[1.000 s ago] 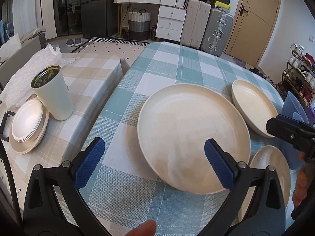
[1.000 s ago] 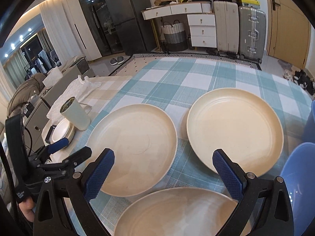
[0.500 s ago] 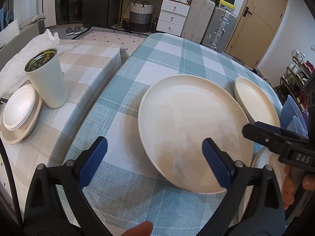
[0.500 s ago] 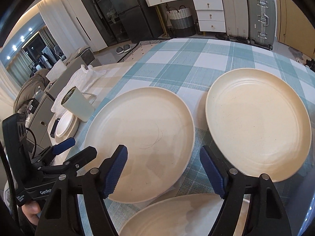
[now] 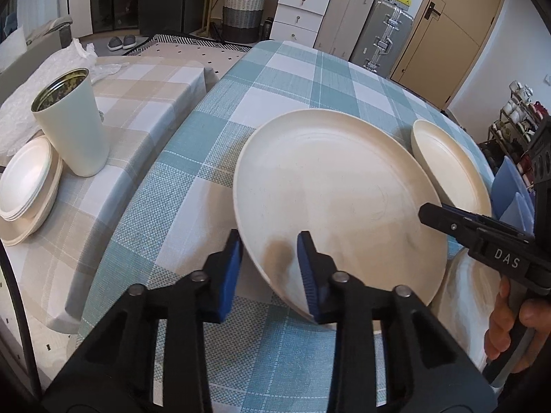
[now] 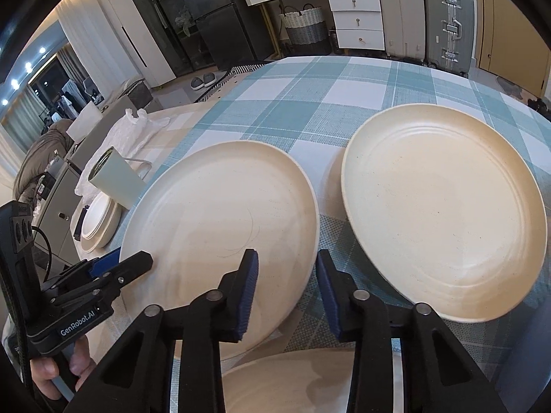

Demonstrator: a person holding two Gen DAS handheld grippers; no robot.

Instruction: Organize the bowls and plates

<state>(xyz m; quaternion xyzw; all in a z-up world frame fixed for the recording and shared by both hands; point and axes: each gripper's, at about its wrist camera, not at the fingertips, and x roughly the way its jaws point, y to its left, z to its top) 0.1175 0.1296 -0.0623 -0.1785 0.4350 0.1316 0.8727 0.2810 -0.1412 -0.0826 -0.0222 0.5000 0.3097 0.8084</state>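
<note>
Left hand-held gripper (image 6: 103, 268) marked "GenRobot.AI", right hand-held gripper (image 5: 444, 213) "DAS".

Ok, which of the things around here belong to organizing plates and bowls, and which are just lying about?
Job:
large cream plate on the teal checked tablecloth
second cream plate
near cream plate
stack of white dishes

Lying about:
pale green tumbler
crumpled clear plastic
grey suitcase
woven basket
</note>
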